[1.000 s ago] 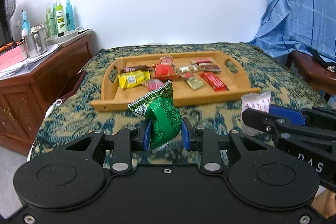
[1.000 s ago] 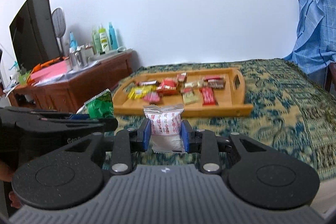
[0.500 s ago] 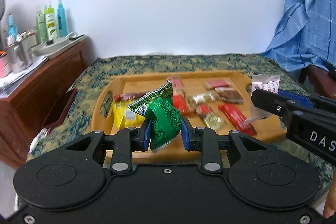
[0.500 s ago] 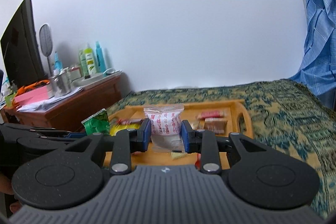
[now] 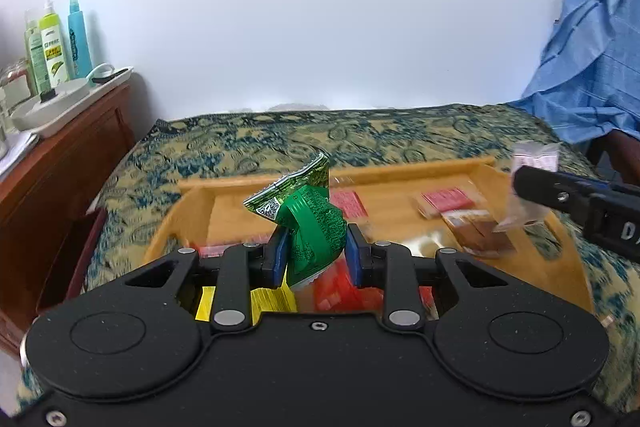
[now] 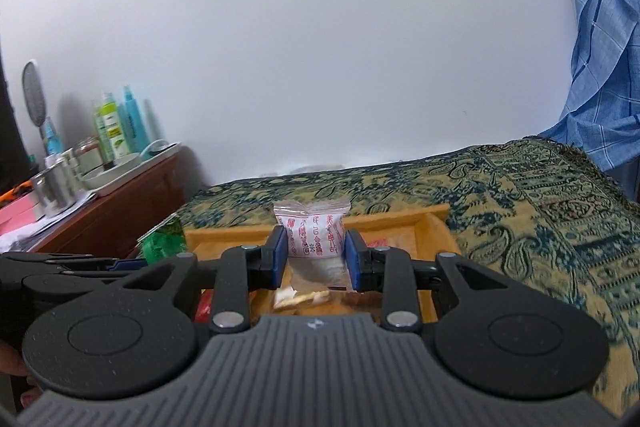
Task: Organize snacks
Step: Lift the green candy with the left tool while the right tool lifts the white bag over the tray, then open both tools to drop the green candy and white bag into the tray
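Observation:
My left gripper (image 5: 314, 255) is shut on a crumpled green snack packet (image 5: 310, 223) and holds it above the wooden tray (image 5: 404, 173). My right gripper (image 6: 314, 255) is shut on a white packet with red characters (image 6: 314, 235), also above the tray (image 6: 424, 223). The right gripper and its white packet (image 5: 528, 183) show at the right of the left wrist view. The green packet (image 6: 164, 239) shows at the left of the right wrist view. Several snacks lie in the tray: red packets (image 5: 446, 199), a brown bar (image 5: 478, 231), a yellow packet (image 5: 272, 299).
The tray rests on a bed with a blue and gold patterned cover (image 5: 360, 131). A wooden cabinet (image 5: 52, 179) with bottles (image 5: 54, 43) and a white dish stands at the left. Blue checked cloth (image 5: 592, 59) hangs at the right.
Both grippers have moved forward over the tray, each still holding its packet. The tray now lies directly under the fingers and fills more of both views.

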Demonstrator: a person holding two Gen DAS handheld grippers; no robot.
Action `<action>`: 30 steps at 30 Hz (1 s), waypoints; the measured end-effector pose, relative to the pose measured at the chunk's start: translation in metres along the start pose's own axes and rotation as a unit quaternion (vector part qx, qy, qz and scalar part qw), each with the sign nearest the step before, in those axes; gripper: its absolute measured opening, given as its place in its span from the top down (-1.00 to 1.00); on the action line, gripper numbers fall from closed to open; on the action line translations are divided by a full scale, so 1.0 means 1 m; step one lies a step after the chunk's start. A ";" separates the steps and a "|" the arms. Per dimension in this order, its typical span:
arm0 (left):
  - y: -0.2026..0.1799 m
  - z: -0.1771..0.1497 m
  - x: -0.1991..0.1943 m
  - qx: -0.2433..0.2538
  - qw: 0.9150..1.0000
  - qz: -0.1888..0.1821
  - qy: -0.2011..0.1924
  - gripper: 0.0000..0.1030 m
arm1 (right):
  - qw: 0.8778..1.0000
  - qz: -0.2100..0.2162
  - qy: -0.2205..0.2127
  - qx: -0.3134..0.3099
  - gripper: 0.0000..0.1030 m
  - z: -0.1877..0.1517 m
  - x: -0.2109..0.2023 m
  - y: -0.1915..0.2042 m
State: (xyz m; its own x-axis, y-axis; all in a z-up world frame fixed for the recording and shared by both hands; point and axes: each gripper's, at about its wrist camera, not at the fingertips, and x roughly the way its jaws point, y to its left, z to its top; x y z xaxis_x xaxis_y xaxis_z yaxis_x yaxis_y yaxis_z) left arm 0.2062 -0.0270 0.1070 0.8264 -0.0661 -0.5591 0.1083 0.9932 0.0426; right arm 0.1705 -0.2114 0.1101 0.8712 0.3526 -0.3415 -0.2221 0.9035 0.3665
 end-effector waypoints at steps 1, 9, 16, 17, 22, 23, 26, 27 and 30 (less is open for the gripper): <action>0.002 0.005 0.006 0.002 1.000 0.001 0.001 0.46 | 1.000 0.000 0.003 0.002 0.32 0.005 0.007 -0.004; 0.021 0.038 0.061 -0.017 0.999 -0.006 0.045 0.46 | 0.997 -0.019 0.073 -0.014 0.32 0.034 0.071 -0.025; 0.027 0.046 0.098 -0.019 0.996 0.000 0.088 0.46 | 0.989 -0.047 0.138 0.012 0.32 0.041 0.117 -0.052; 0.026 0.046 0.100 -0.018 0.996 0.002 0.091 0.46 | 0.989 -0.050 0.141 0.012 0.31 0.041 0.120 -0.053; 0.020 0.043 0.112 -0.011 0.995 0.008 0.101 0.46 | 0.988 -0.050 0.147 0.014 0.31 0.040 0.132 -0.055; 0.019 0.043 0.113 -0.010 0.995 0.008 0.103 0.46 | 0.988 -0.050 0.148 0.012 0.31 0.040 0.132 -0.053; 0.019 0.039 0.118 -0.007 0.994 0.012 0.107 0.46 | 0.987 -0.049 0.151 0.006 0.31 0.038 0.136 -0.050; 0.019 0.039 0.119 -0.007 0.994 0.013 0.109 0.46 | 0.987 -0.049 0.151 0.003 0.30 0.038 0.136 -0.048; 0.019 0.036 0.124 -0.009 0.993 0.017 0.114 0.46 | 0.987 -0.048 0.152 -0.001 0.30 0.038 0.139 -0.044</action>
State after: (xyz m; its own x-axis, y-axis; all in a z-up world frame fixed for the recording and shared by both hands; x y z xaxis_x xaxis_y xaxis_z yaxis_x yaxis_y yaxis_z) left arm 0.3302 -0.0197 0.0684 0.6828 -0.0113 -0.7305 0.0716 0.9961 0.0516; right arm 0.3175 -0.2117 0.0790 0.7167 0.3211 -0.6191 -0.1458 0.9371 0.3172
